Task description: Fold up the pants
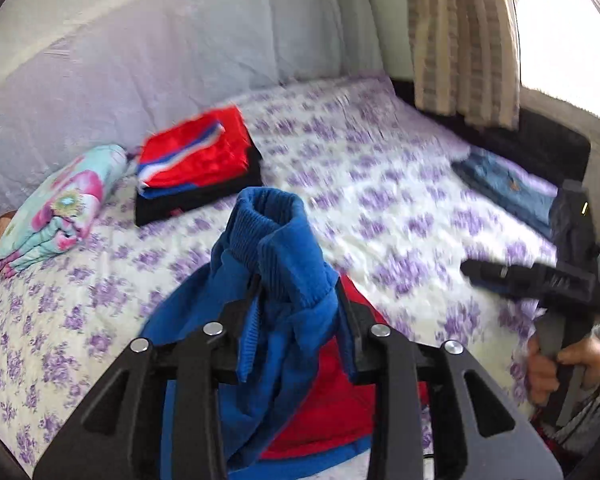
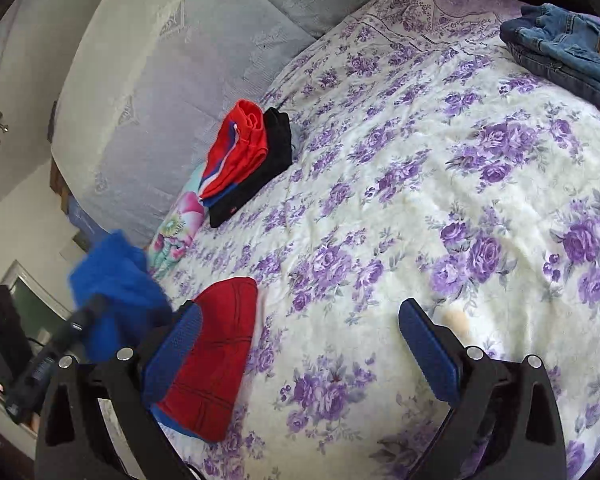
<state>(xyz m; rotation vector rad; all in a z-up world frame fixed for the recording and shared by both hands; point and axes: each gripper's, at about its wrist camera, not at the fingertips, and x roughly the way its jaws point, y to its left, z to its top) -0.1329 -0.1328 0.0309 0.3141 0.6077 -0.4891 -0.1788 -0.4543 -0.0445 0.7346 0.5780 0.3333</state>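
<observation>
Blue ribbed cuff of the pants (image 1: 276, 240) sticks up between my left gripper (image 1: 296, 300) fingers; the jaws stand narrow and the cloth bunches between them, pads pressing it on both sides as far as I can see. Blue and red pants fabric hangs from there over the near edge of the bed (image 1: 380, 216). No readable writing anywhere; a tan patch on the jeans (image 2: 568, 52) and a small red mark on the black garment are too small to read.

My right gripper (image 2: 300, 344) is spread wide, blue pads showing, nothing between them; its left finger sits over the red part of the pants. A hand (image 1: 560, 368) in a grey sleeve grips its handle.

Bed has a white quilt with purple roses. Red, blue and black folded stack (image 1: 196, 164) lies near the far-left edge beside a folded floral cloth (image 1: 56, 208). Jeans lie at the far-right corner. A quilted pale mattress (image 1: 140, 48) leans behind, with a striped curtain (image 1: 460, 40) by the window.
</observation>
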